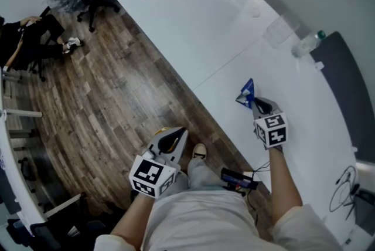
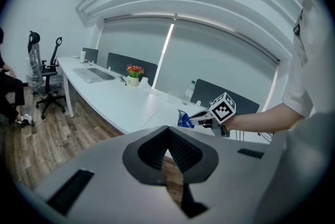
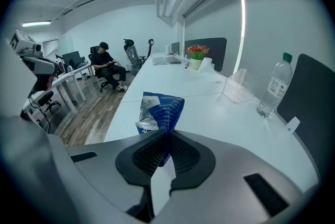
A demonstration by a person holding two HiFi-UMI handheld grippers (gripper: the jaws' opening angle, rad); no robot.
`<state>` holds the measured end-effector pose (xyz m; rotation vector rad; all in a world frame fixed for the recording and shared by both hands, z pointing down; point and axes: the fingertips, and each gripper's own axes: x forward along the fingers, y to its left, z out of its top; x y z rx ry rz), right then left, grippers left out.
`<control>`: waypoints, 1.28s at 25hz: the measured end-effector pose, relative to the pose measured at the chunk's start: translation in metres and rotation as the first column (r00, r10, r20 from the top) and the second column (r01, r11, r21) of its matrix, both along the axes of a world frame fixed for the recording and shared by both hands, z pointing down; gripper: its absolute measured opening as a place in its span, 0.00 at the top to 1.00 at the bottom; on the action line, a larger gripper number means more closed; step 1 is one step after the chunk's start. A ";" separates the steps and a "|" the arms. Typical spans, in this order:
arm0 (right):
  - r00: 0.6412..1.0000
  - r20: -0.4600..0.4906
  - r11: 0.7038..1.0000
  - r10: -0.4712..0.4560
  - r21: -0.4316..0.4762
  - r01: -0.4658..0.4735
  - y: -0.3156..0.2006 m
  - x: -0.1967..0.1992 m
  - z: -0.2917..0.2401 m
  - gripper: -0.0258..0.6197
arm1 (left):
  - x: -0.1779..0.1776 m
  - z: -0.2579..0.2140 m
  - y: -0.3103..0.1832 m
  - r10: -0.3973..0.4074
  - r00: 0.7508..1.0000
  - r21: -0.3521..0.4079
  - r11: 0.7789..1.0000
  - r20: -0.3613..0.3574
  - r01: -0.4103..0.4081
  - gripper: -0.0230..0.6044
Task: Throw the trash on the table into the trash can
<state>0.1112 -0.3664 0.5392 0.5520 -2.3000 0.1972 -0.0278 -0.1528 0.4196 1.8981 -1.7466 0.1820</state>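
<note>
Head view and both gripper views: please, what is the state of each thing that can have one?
right gripper, shut on the blue wrapper.
blue wrapper, crumpled, pinched upright between the jaws.
left gripper, shut, nothing held.
water bottle, upright, cap on.
flower pot, upright.

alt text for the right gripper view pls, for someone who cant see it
The right gripper is shut on a crumpled blue wrapper, over a long white table. To the right stand a water bottle and a clear holder, with flowers farther back; a person sits at far left.
</note>
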 end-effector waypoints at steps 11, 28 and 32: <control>0.982 0.111 0.986 -0.154 -0.050 0.160 0.082 -0.051 -0.046 0.89 | -0.024 -0.023 0.067 -0.134 0.991 0.052 0.990 0.019 0.133 0.96; 0.817 0.170 0.820 -0.551 -0.071 0.568 0.322 -0.213 -0.071 0.89 | -0.127 -0.047 0.316 -0.567 0.821 0.087 0.823 0.059 0.562 0.96; 0.760 0.188 0.765 -0.622 -0.061 0.642 0.366 -0.239 -0.081 0.89 | -0.143 -0.045 0.348 -0.623 0.781 0.103 0.780 0.039 0.617 0.96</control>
